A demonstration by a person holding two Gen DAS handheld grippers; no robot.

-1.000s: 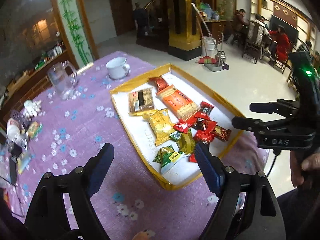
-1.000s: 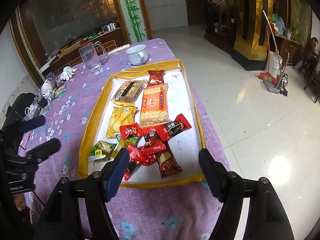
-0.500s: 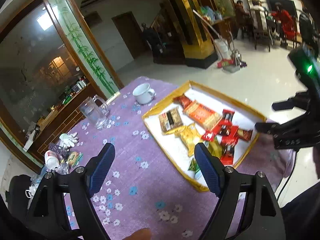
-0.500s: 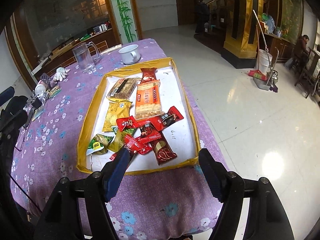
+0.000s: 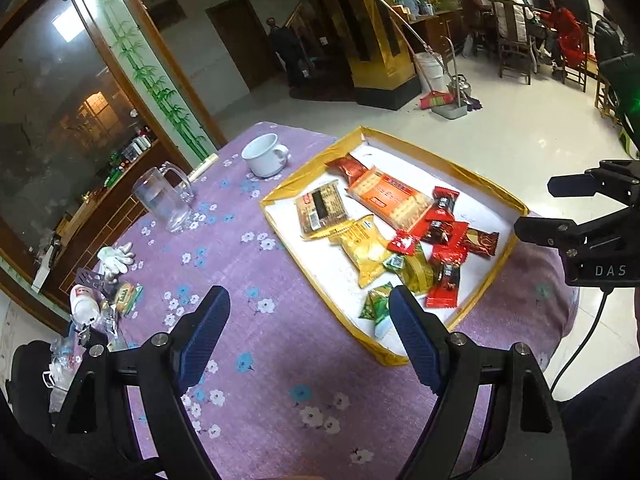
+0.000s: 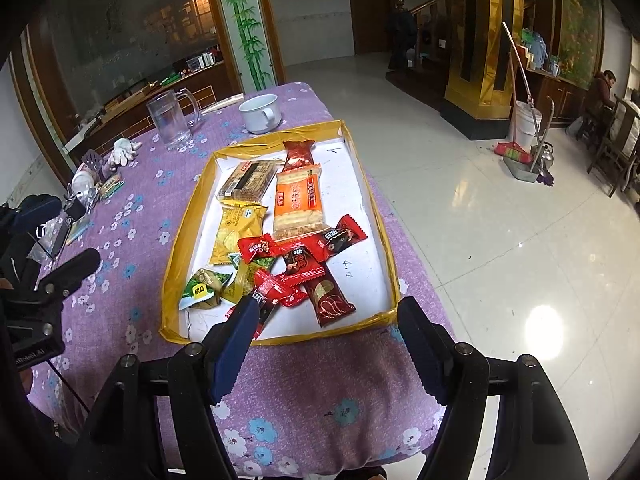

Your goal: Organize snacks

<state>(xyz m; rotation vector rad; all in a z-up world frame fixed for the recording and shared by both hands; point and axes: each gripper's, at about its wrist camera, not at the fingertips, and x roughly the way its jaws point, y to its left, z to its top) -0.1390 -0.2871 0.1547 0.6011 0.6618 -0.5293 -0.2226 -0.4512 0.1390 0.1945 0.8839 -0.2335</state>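
Fingers (image 5: 208, 332) (image 6: 236, 340) of both grippers gape empty; diners (image 5: 560, 36) appear only leftward.

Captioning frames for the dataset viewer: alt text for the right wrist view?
The open right tool hovers, holding nothing, at the near edge of a yellow-rimmed tray of wrapped snacks on a purple floral tablecloth. A glass mug and white cup stand beyond the tray; the left tool shows at left.

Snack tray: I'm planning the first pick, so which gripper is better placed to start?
Probably the right gripper: it hangs open at the near rim of the tray, facing the red packets. The left gripper, also open, sits mostly over bare tablecloth.
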